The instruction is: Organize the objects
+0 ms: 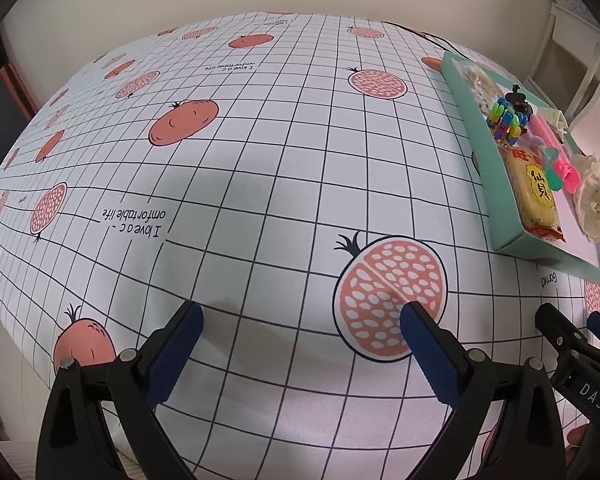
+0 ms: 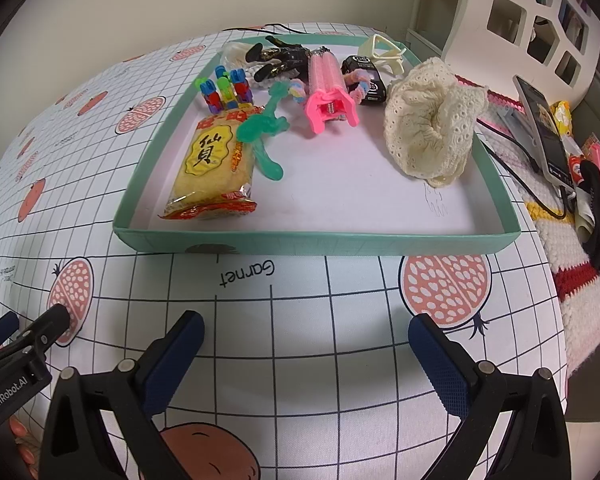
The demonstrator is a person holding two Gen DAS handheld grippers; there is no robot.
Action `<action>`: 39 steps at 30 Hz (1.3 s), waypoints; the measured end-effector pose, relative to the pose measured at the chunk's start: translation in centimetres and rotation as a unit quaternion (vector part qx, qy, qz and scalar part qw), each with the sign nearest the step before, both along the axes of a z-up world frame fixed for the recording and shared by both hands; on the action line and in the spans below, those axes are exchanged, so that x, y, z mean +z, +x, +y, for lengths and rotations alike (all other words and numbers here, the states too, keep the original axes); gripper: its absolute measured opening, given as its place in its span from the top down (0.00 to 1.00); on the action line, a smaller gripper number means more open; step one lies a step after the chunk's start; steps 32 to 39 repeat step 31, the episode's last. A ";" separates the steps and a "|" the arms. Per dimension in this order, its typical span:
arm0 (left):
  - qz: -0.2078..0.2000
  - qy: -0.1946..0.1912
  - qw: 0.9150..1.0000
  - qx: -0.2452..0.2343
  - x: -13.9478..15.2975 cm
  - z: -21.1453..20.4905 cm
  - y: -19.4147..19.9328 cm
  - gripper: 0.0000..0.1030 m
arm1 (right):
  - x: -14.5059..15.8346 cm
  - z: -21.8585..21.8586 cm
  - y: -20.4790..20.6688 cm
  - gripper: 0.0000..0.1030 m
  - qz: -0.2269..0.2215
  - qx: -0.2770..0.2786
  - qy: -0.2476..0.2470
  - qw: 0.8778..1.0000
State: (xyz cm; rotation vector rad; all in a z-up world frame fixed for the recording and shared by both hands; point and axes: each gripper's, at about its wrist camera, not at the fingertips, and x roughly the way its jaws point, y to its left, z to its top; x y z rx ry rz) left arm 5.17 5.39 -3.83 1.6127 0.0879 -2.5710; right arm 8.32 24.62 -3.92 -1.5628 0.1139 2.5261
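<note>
Holding crinkly snack packet (image 2: 211, 168), shallow teal tray (image 2: 316, 237)

Non-task: phone (image 2: 542, 130) propped off the table's right edge on crochet mat (image 2: 580, 276), white lattice shelf (image 2: 540, 28) behind, cable (image 2: 516, 184) trailing.

Cluttered teal tray (image 2: 316, 237) beyond parted gripper (image 2: 306, 330)

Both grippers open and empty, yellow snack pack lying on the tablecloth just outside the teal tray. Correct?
Not quite. The yellow snack pack lies inside the teal tray, against its left wall, not on the tablecloth; the right wrist view shows it. The rest holds: left gripper and right gripper are both open and empty.
</note>
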 end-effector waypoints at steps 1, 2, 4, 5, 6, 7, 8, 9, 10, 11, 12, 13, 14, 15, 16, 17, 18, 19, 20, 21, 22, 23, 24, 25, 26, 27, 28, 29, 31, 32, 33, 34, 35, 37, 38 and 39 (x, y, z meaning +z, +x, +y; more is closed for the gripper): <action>0.000 0.000 1.000 0.000 0.0 0.0 0.0 0.03 | 0.0 0.0 0.0 0.00 0.000 0.000 0.000 1.000; 0.001 0.000 1.000 0.000 0.0 -0.1 0.0 0.03 | 0.0 -0.1 0.1 0.00 0.000 0.000 0.000 1.000; 0.000 0.000 1.000 0.000 0.0 -0.1 0.0 0.03 | 0.0 0.0 0.0 0.00 0.000 0.000 0.000 1.000; 0.000 0.000 1.000 0.000 0.0 -0.1 0.0 0.03 | 0.0 0.1 0.0 0.00 0.000 0.000 0.000 1.000; 0.001 0.000 1.000 -0.001 0.0 -0.1 0.0 0.03 | 0.0 0.0 0.0 0.00 0.000 0.000 0.000 1.000; 0.001 0.000 1.000 0.000 -0.1 -0.2 0.0 0.03 | 0.0 0.1 0.0 0.00 0.000 0.000 0.000 1.000; 0.000 0.000 1.000 -0.001 0.0 -0.1 -0.1 0.03 | 0.0 0.2 -0.1 0.00 0.000 0.000 0.000 1.000; 0.000 0.000 1.000 -0.001 0.0 -0.1 -0.1 0.03 | 0.0 0.2 -0.1 0.00 0.000 0.000 0.000 1.000; 0.001 0.000 1.000 -0.001 0.0 -0.1 -0.1 0.03 | 0.0 0.2 -0.1 0.00 0.000 0.000 0.000 1.000; 0.001 0.000 1.000 -0.001 0.0 -0.1 0.0 0.03 | 0.0 0.4 -0.2 0.00 0.000 0.001 0.000 1.000; 0.000 0.000 1.000 -0.001 0.0 -0.1 0.0 0.03 | 0.0 0.4 -0.2 0.00 0.000 0.001 0.000 1.000; 0.000 0.000 1.000 -0.001 0.0 -0.1 0.0 0.03 | 0.0 0.4 -0.2 0.00 0.000 0.001 0.000 1.000; 0.000 0.000 1.000 -0.001 0.0 -0.1 0.0 0.03 | 0.0 0.4 -0.2 0.00 0.000 0.001 0.000 1.000; 0.000 0.000 1.000 -0.001 0.0 -0.1 0.0 0.03 | 0.0 0.4 -0.2 0.00 0.000 0.001 0.000 1.000; 0.000 0.000 1.000 -0.001 0.0 0.0 0.0 0.03 | 0.0 0.5 -0.2 0.00 0.000 0.001 0.000 1.000; 0.000 0.000 1.000 -0.001 0.0 0.0 0.0 0.03 | 0.0 0.5 -0.2 0.00 0.000 0.001 0.000 1.000; 0.000 0.000 1.000 -0.001 0.0 0.0 0.0 0.03 | 0.0 0.5 -0.2 0.00 0.000 0.001 0.000 1.000; 0.001 0.000 1.000 -0.001 0.0 -0.1 0.0 0.03 | 0.0 0.5 -0.2 0.00 0.000 0.001 0.000 1.000; 0.000 0.000 1.000 -0.001 0.0 -0.1 0.0 0.03 | 0.0 0.7 -0.3 0.00 0.000 0.002 0.000 1.000; 0.000 0.000 1.000 -0.001 0.0 -0.1 0.0 0.03 | 0.0 0.7 -0.3 0.00 0.000 0.001 0.000 1.000; 0.000 0.000 1.000 -0.002 0.0 -0.1 0.0 0.03 | 0.0 0.7 -0.3 0.00 0.000 0.002 0.000 1.000; 0.000 0.000 1.000 -0.002 0.0 -0.1 0.0 0.03 | 0.0 0.7 -0.3 0.00 0.000 0.002 0.000 1.000; 0.000 0.000 1.000 -0.002 0.0 -0.1 0.0 0.03 | 0.0 0.7 -0.3 0.00 0.000 0.002 0.000 1.000; 0.000 0.000 1.000 -0.002 0.0 -0.1 0.0 0.03 | 0.0 0.7 -0.3 0.00 0.000 0.002 -0.001 1.000; 0.000 0.000 1.000 -0.002 0.0 -0.1 0.0 0.03 | 0.0 0.8 -0.3 0.00 0.000 0.002 0.000 1.000; 0.000 0.000 1.000 -0.002 0.0 -0.1 0.0 0.03 | 0.0 0.8 -0.3 0.00 0.000 0.002 0.000 1.000; 0.000 0.000 1.000 -0.002 0.0 -0.2 0.0 0.03 | 0.0 0.8 -0.3 0.00 0.000 0.002 0.000 1.000; 0.000 0.000 1.000 -0.003 0.0 -0.2 0.0 0.03 | 0.0 0.8 -0.3 0.00 0.000 0.002 -0.001 1.000; -0.001 0.000 1.000 -0.004 0.0 -0.2 -0.1 0.03 | 0.0 0.9 -0.3 0.00 0.000 0.002 -0.001 1.000; -0.001 0.000 1.000 -0.004 0.0 -0.2 -0.1 0.03 | 0.0 0.9 -0.3 0.00 0.000 0.002 -0.001 1.000; -0.001 0.000 1.000 -0.004 0.0 -0.2 -0.1 0.03 | 0.0 0.9 -0.3 0.00 0.000 0.002 -0.001 1.000; -0.001 0.000 1.000 -0.004 0.0 -0.2 -0.1 0.03 | 0.0 0.9 -0.3 0.00 0.000 0.002 -0.001 1.000; -0.001 0.000 1.000 -0.004 0.0 -0.2 -0.1 0.03 | 0.0 0.9 -0.3 0.00 0.000 0.002 -0.001 1.000; -0.001 0.000 1.000 -0.004 0.0 -0.2 -0.1 0.03 | 0.0 0.9 -0.3 0.00 0.000 0.002 -0.001 1.000; -0.001 0.000 1.000 -0.004 0.0 -0.2 -0.1 0.03 | 0.0 0.9 -0.3 0.00 0.000 0.002 -0.001 1.000; -0.001 0.000 1.000 -0.004 0.0 -0.2 -0.1 0.03 | 0.0 0.9 -0.3 0.00 0.000 0.002 -0.001 1.000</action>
